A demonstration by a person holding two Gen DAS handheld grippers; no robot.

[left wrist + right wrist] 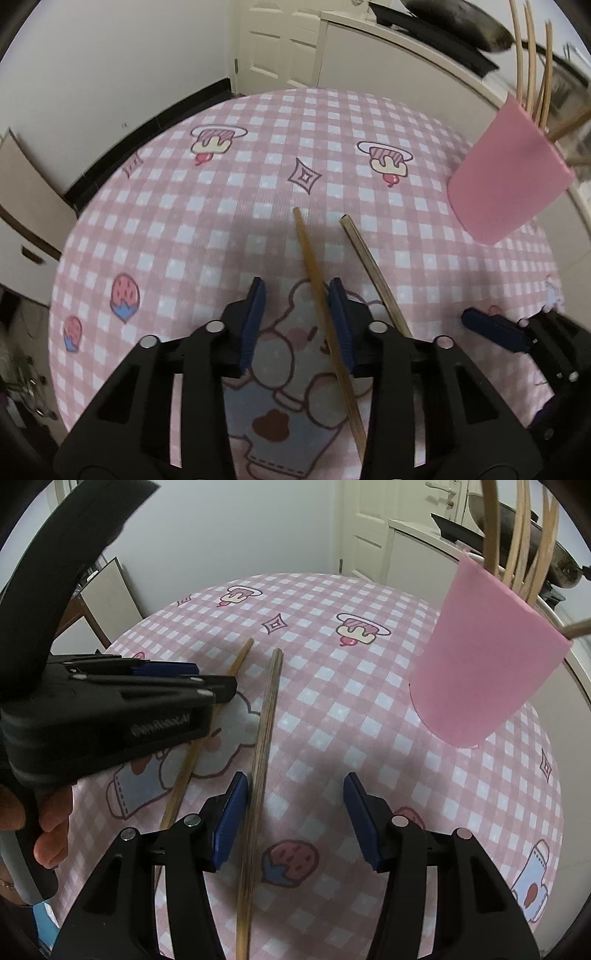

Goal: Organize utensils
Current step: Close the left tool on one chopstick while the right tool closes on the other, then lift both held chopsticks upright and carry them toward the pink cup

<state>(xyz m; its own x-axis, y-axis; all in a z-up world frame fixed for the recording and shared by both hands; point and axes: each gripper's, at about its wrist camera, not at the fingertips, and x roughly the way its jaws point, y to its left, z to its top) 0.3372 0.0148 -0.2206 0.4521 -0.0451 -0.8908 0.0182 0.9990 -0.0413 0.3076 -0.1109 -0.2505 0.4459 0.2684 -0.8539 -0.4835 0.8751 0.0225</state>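
Note:
Two wooden chopsticks lie on the pink checked tablecloth (pixel 221 192). In the left wrist view one chopstick (pixel 325 314) lies between the open jaws of my left gripper (pixel 297 291), close to the right finger; the other chopstick (pixel 373 269) lies just right of it. In the right wrist view my right gripper (pixel 293 786) is open, with a chopstick (pixel 264 734) just inside its left finger and the other chopstick (pixel 192 757) further left under my left gripper (pixel 166 672). A pink cup (pixel 506 173) holding several chopsticks stands at the right, also in the right wrist view (pixel 484 661).
The round table's far edge (pixel 295 90) faces a white door (pixel 284 40) and a white counter (pixel 388 51) with a dark wok (pixel 458 18). A cardboard box (pixel 26 199) stands on the floor at the left. My right gripper (pixel 495 332) shows at the left view's right edge.

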